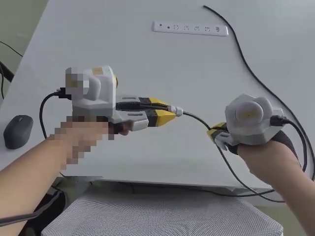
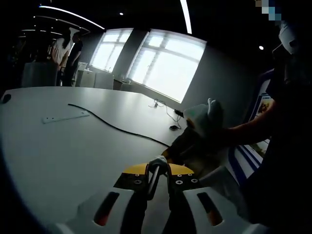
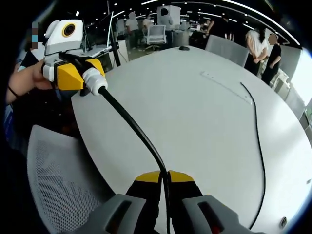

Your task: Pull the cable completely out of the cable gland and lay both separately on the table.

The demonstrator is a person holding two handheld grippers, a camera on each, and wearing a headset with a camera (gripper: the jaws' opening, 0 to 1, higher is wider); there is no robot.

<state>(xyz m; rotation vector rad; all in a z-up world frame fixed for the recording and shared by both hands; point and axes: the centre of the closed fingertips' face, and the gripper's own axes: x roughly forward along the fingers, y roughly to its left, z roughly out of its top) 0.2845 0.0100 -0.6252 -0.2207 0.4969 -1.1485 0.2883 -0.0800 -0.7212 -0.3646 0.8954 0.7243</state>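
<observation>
Both grippers hover above the front edge of the white table (image 1: 147,64). My left gripper (image 1: 172,112) is shut on the white cable gland (image 1: 178,111), which pokes out of its yellow jaw tips. The black cable (image 1: 197,119) leaves the gland and spans the short gap to my right gripper (image 1: 212,133), which is shut on it. Past that grip the cable hangs down below the table edge. In the right gripper view the cable (image 3: 131,122) rises from the shut jaws (image 3: 165,176) to the gland (image 3: 95,80). The left gripper view has the gland (image 2: 157,163) between its jaw tips.
A white power strip (image 1: 190,28) lies at the far side of the table, and its black cord (image 1: 256,78) runs down the right side. A dark mouse (image 1: 18,130) sits at the left edge. A grey mesh chair (image 1: 162,216) is below the grippers.
</observation>
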